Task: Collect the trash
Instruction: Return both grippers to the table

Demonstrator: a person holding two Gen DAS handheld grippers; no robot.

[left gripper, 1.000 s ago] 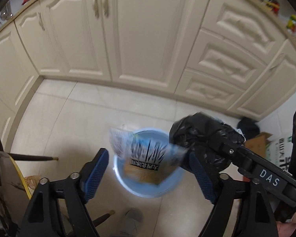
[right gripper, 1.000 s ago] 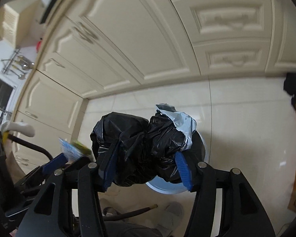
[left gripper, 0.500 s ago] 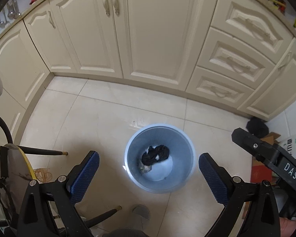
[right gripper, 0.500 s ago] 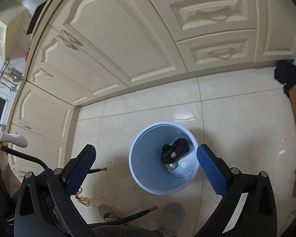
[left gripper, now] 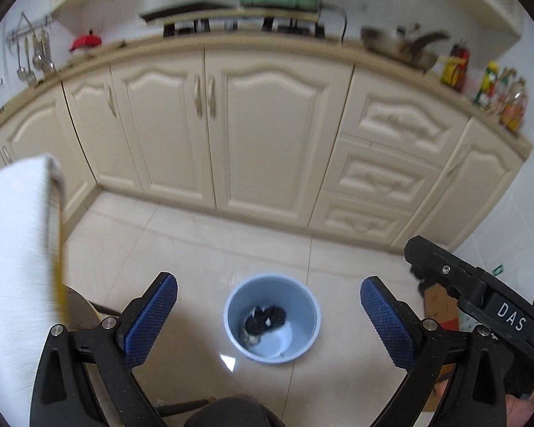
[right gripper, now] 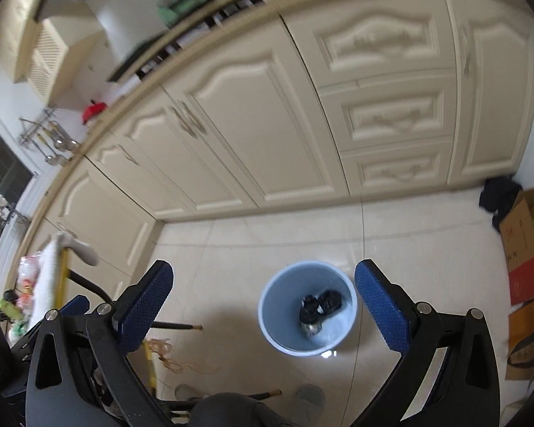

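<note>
**With both grippers empty, the trash lies in the bin**

While you hold both tools above the floor, the left gripper (left gripper: 268,315) has its blue fingers (left gripper: 151,316) spread wide, the last of their opening just finishing, with nothing between them. Your right gripper (right gripper: 263,304) stands just as wide and empty. Below, the black trash bag (left gripper: 265,320) lies at the bottom of the blue bin (left gripper: 231,311), which stands on the pale tiles near the cream cabinets (left gripper: 267,135).
</note>
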